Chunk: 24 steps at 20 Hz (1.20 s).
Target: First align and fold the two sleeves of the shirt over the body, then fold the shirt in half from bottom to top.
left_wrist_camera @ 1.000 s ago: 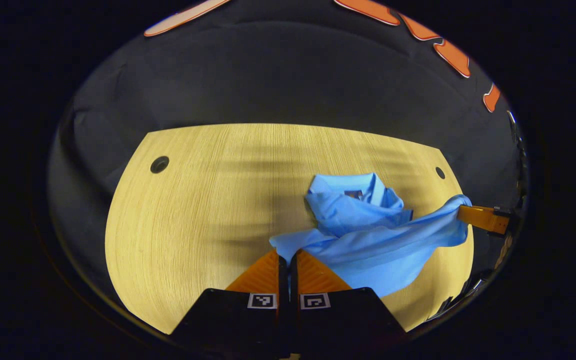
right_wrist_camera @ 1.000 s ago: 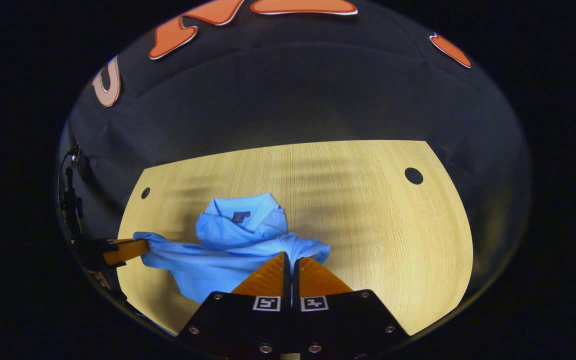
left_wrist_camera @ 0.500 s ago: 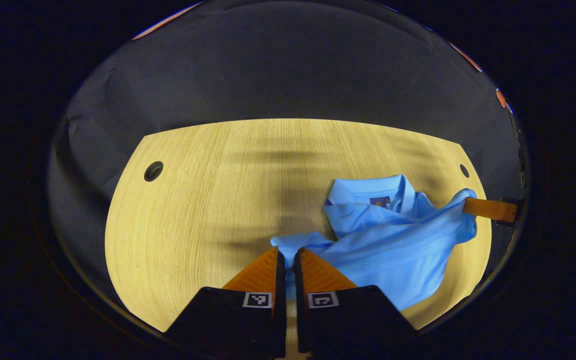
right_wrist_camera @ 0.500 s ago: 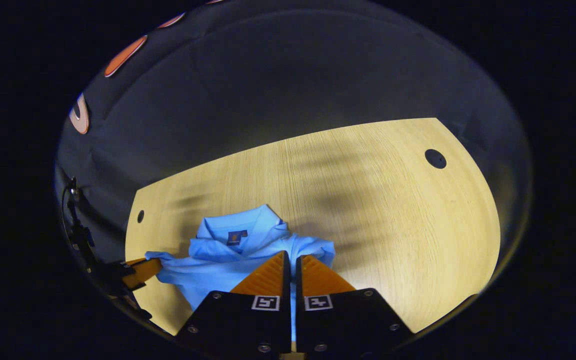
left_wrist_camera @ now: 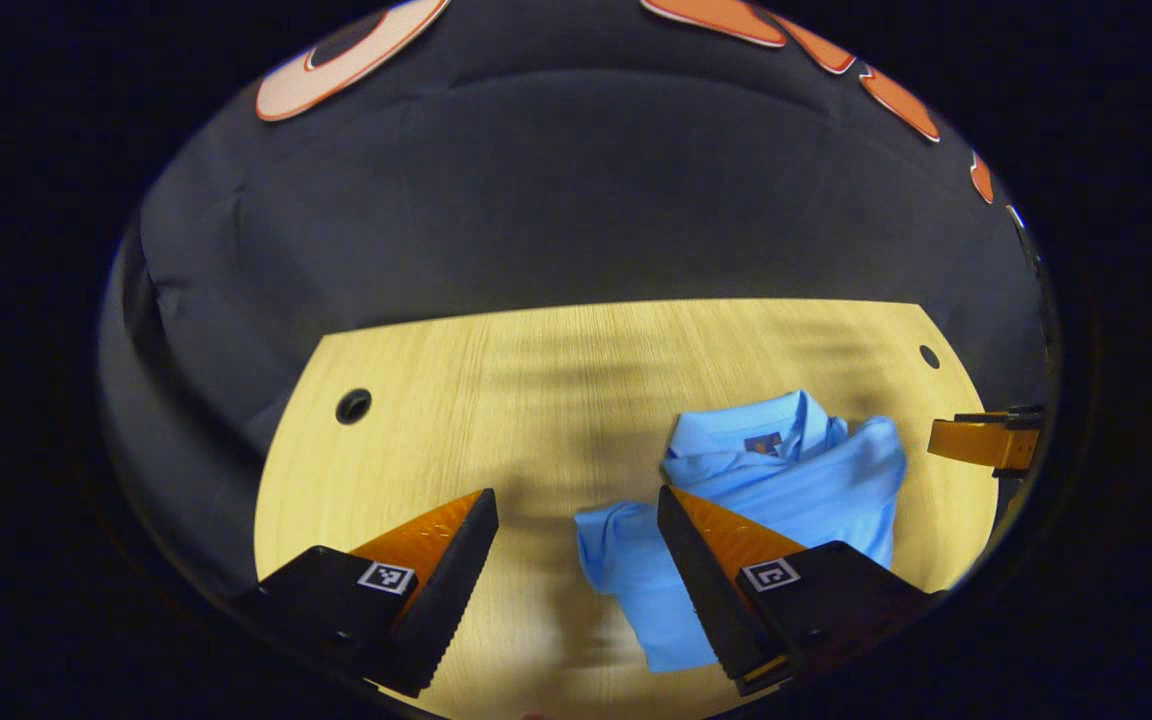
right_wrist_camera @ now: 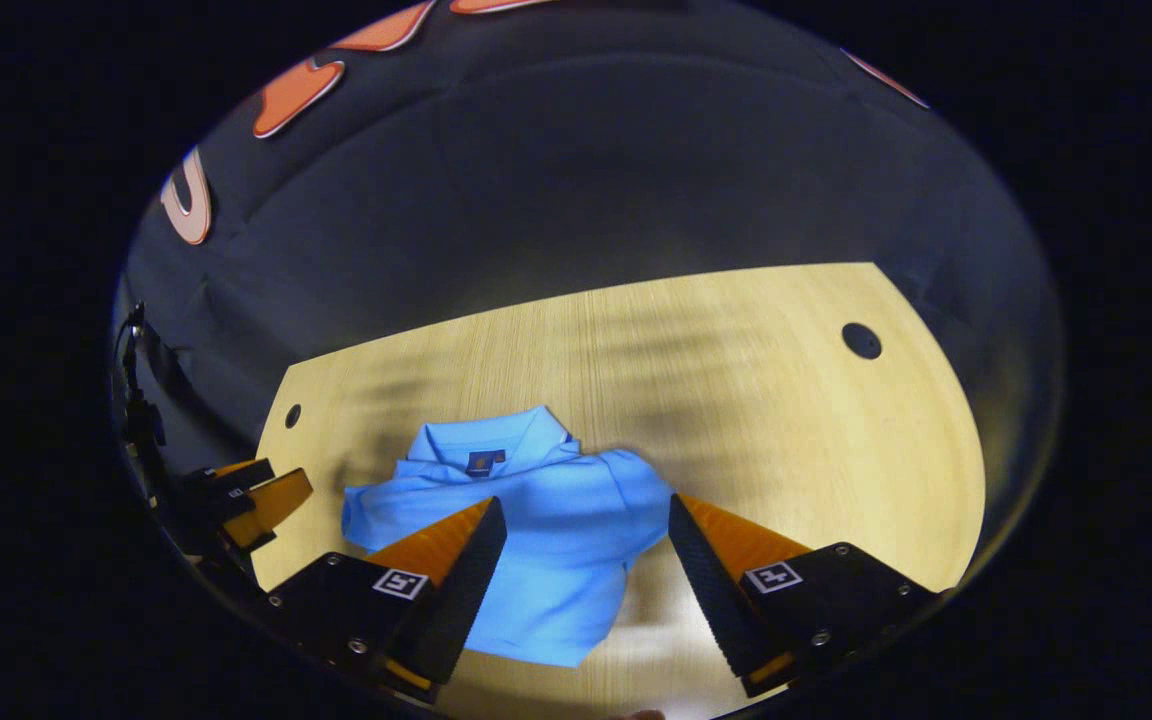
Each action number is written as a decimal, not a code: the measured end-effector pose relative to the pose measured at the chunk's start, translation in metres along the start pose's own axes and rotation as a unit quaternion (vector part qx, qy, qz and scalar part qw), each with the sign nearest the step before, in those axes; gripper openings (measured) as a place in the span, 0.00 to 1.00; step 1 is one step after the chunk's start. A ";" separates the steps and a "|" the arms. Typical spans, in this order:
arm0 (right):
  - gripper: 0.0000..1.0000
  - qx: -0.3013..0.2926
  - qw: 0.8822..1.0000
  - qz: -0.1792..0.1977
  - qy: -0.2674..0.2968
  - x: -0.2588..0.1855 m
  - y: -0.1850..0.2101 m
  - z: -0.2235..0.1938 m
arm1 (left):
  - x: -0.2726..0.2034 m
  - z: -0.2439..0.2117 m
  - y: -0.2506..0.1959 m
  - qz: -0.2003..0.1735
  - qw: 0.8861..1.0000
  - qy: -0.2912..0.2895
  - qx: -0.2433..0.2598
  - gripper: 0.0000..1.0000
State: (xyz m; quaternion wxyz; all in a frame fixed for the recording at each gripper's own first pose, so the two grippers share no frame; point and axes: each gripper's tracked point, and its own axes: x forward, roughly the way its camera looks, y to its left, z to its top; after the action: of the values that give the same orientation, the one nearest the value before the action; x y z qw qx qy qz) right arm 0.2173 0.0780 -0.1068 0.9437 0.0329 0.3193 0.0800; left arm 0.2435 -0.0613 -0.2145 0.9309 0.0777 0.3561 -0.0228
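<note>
Light: falling from above, wooden table (left_wrist_camera: 536, 400) glowing bright, booth wall staying dim | Shadows: soft striped bands lying across the tabletop in both views | Blur: blue shirt (right_wrist_camera: 536, 520) smearing slightly at its edges | Distortion: fisheye bending the table's rim, corners darkening.

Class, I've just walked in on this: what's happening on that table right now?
A person is folding a light blue shirt on a wooden table with a handheld tool in each hand. Both the left tool and the right tool are open and hold nothing. The shirt lies loosely bunched, collar towards the far edge, not yet a neat fold.
</note>
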 end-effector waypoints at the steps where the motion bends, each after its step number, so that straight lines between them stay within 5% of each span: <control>1: 0.99 -0.004 1.000 -0.004 -0.013 -0.010 -0.002 0.005 | -0.010 0.008 -0.001 0.003 1.000 -0.019 0.003 1.00; 12: 0.98 -0.016 0.979 -0.002 -0.204 -0.186 -0.013 0.055 | -0.194 0.101 -0.015 0.009 0.969 -0.248 0.001 1.00; 19: 0.98 -0.068 0.950 -0.028 -0.304 -0.271 -0.035 0.045 | -0.288 0.094 -0.024 0.026 0.944 -0.328 -0.033 1.00; 24: 0.99 -0.066 0.936 -0.008 -0.344 -0.304 -0.028 0.033 | -0.331 0.076 -0.028 0.042 0.932 -0.356 -0.049 1.00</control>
State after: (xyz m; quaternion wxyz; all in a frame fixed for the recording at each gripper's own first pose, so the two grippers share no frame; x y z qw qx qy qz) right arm 0.0028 -0.0028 0.0980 0.9965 -0.0061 -0.0310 0.0770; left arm 0.0440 -0.1051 0.0581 0.9994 0.0340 -0.0018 0.0075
